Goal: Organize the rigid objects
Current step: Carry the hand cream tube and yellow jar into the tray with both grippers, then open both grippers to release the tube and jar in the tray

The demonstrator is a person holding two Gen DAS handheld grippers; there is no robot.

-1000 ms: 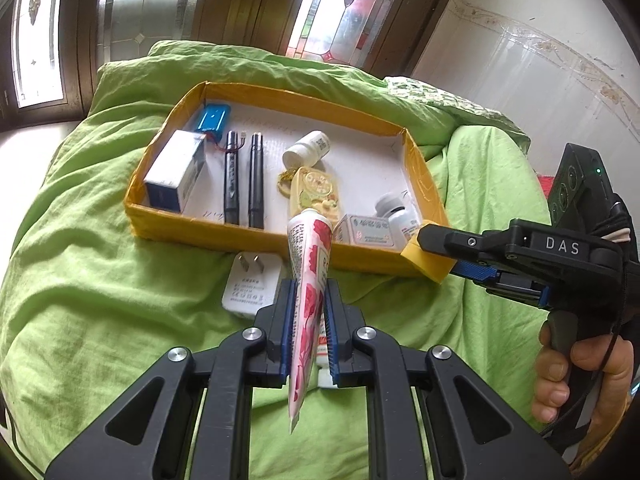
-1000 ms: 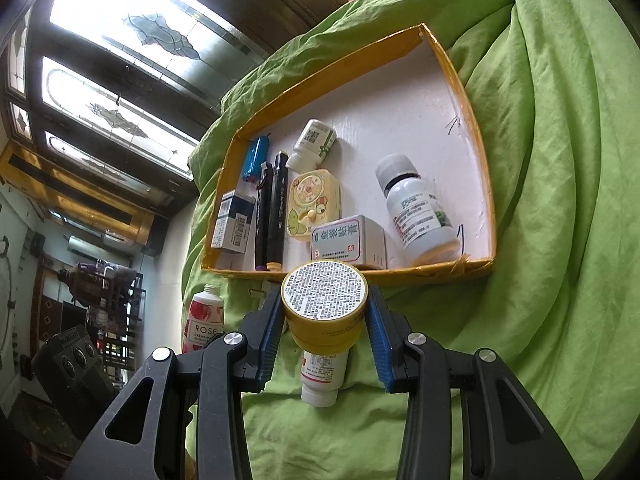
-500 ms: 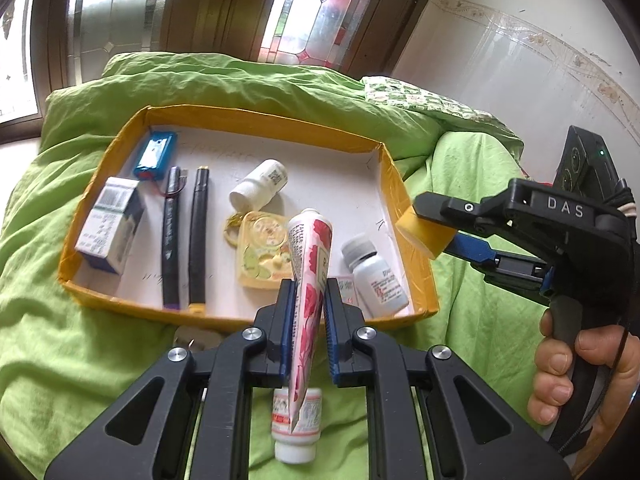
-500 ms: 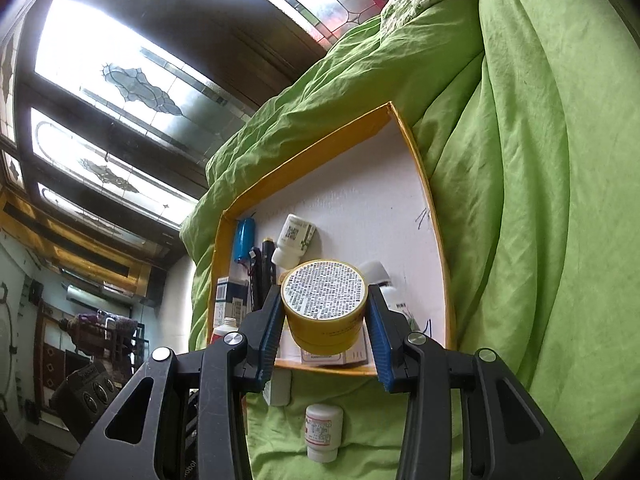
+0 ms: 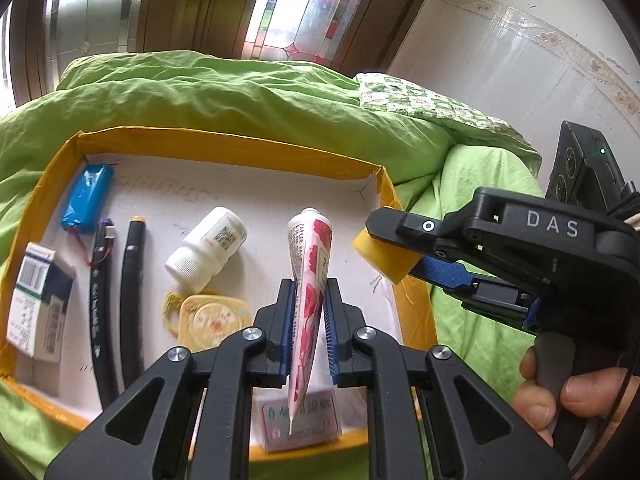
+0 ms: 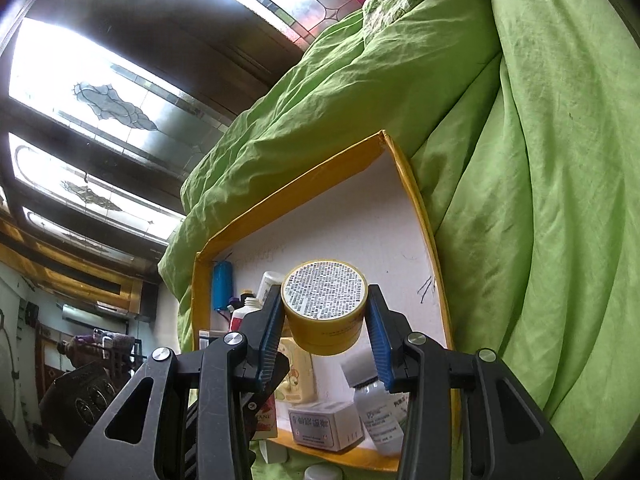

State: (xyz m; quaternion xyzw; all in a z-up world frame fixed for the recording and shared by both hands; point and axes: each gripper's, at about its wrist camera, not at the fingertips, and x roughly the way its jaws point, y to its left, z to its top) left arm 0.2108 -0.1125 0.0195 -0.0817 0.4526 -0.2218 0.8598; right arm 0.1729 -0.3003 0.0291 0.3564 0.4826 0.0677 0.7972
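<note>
Tube, jar, now over tray

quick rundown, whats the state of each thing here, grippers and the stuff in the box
left gripper: shut on the rose tube
rose tube: held over the box, cap end away from the camera
right gripper: shut on the yellow jar
yellow jar: held above the box
yellow box: open, no lid
white bottle: capped, lying on its side
two black pens: lying side by side
</note>
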